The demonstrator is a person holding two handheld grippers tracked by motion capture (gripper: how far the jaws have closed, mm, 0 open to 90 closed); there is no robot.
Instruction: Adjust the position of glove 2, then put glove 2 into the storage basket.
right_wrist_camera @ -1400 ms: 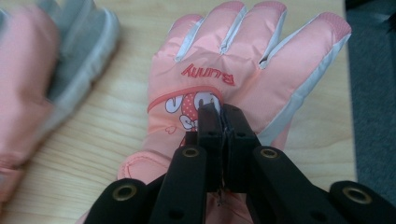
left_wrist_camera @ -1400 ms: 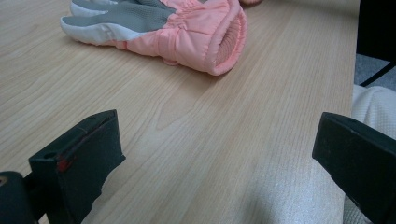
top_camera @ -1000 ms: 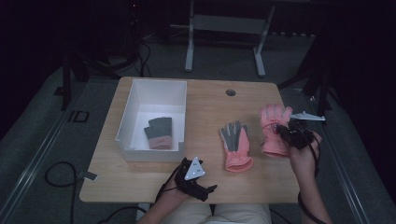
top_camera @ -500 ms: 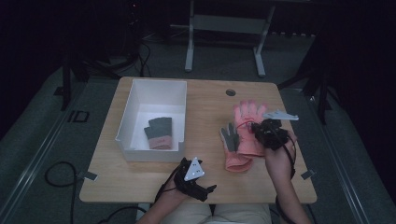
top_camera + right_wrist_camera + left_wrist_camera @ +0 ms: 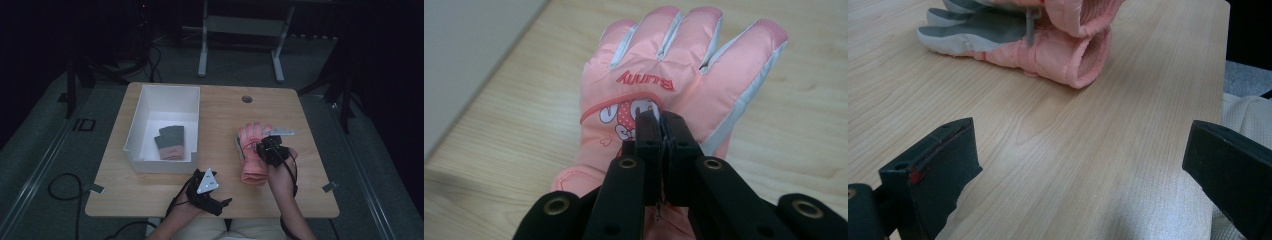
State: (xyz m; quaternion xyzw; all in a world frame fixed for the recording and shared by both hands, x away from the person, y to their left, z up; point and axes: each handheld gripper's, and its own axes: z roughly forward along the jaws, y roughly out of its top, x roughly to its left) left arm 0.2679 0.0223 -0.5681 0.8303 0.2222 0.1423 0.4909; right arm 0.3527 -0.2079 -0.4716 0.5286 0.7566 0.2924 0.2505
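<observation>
A pink glove [image 5: 251, 140] [image 5: 674, 65] with a bunny print and "Bunny" lettering hangs from my right gripper [image 5: 260, 148] [image 5: 661, 122], which is shut on the fabric of its back. It lies over a second pink glove [image 5: 239, 148] [image 5: 978, 42] that rests grey palm up on the wooden table [image 5: 225, 115]. In the left gripper view both cuffs are stacked one above the other. My left gripper [image 5: 220, 204] [image 5: 1083, 145] sits at the table's front edge, open, jaws wide apart with only bare wood between them, pointing towards the gloves.
A white bin [image 5: 197, 120] stands on the table's left half and holds a folded grey and pink glove pair [image 5: 170, 142]. A round cable hole [image 5: 247, 99] sits near the far edge. A metal stand [image 5: 240, 25] is behind the table.
My right gripper has carried the pink glove leftward and down from the table's right side onto the palm-up glove. The left gripper has stayed put.
</observation>
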